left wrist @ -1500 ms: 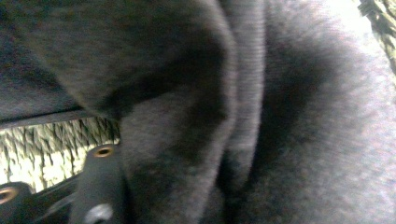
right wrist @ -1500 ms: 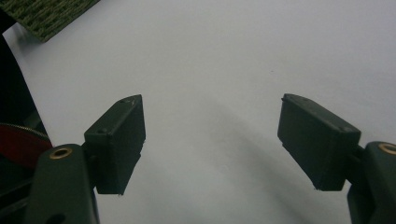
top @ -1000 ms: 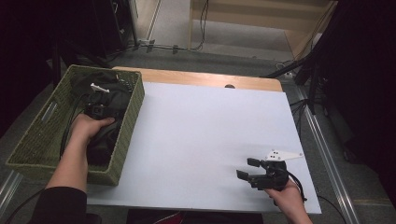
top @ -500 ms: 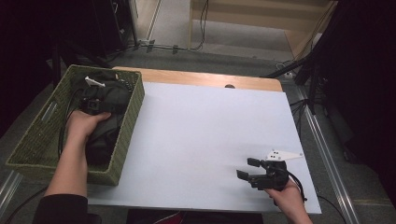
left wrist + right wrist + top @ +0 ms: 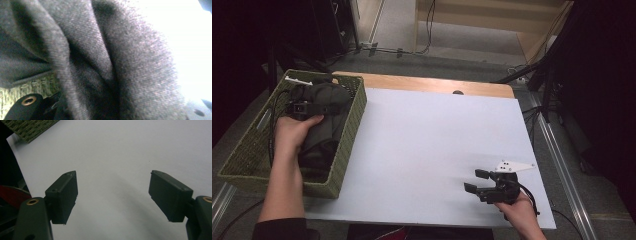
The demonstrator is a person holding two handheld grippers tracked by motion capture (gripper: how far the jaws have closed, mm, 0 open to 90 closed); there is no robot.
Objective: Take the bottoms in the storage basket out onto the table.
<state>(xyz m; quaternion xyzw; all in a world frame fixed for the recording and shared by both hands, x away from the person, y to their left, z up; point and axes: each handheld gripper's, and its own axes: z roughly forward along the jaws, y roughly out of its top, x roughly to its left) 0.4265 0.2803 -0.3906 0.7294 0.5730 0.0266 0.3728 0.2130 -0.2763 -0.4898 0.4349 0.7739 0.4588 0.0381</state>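
1. My left gripper (image 5: 304, 107) sits inside the green woven basket (image 5: 349, 132), pushed into a bundle of dark grey cloth (image 5: 324, 100). In the left gripper view the cloth (image 5: 100, 62) presses right up against the camera and folds over my jaws, so I cannot tell how far apart they stand or whether they have a grip on the fabric.
2. My left hand (image 5: 292, 132) wraps the gripper's body, forearm lying along the basket's length.
3. The dark grey cloth is heaped in the far half of the basket, which stands at the left edge of the white table top (image 5: 432, 145).
4. My right gripper (image 5: 484, 185) rests near the table's near right corner, jaws spread wide with nothing between them, bare white surface beneath.
5. The two grippers lie well apart.
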